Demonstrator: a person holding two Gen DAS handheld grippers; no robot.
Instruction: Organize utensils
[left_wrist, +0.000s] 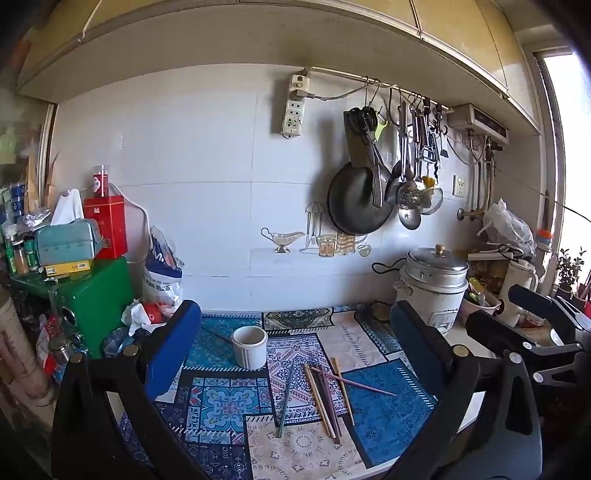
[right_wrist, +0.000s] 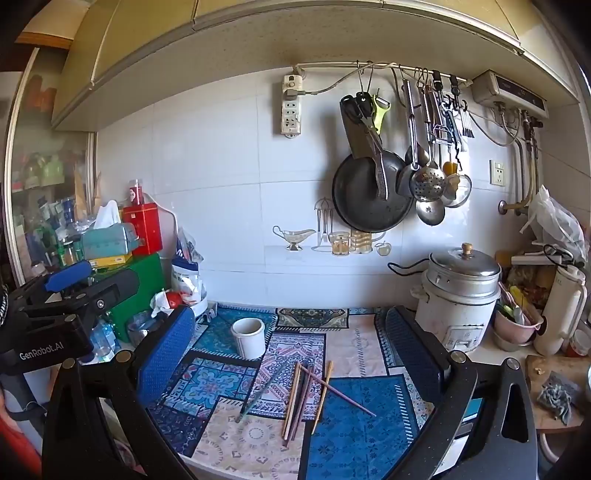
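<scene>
The left gripper (left_wrist: 295, 343) and right gripper (right_wrist: 291, 347) both hovered spread wide and empty. Loose chopsticks (left_wrist: 327, 395) lay scattered on the patterned mat (left_wrist: 388, 417) just beyond their fingertips, the empty white ceramic holder (left_wrist: 249, 347) farther ahead. Nothing was sorted yet.

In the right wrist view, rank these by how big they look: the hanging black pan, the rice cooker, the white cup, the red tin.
Largest to smallest as they look:
1. Rice cooker and black pan: too close to call.
2. Red tin and white cup: alike; the cup sits nearer the camera, so I won't rank them.
</scene>
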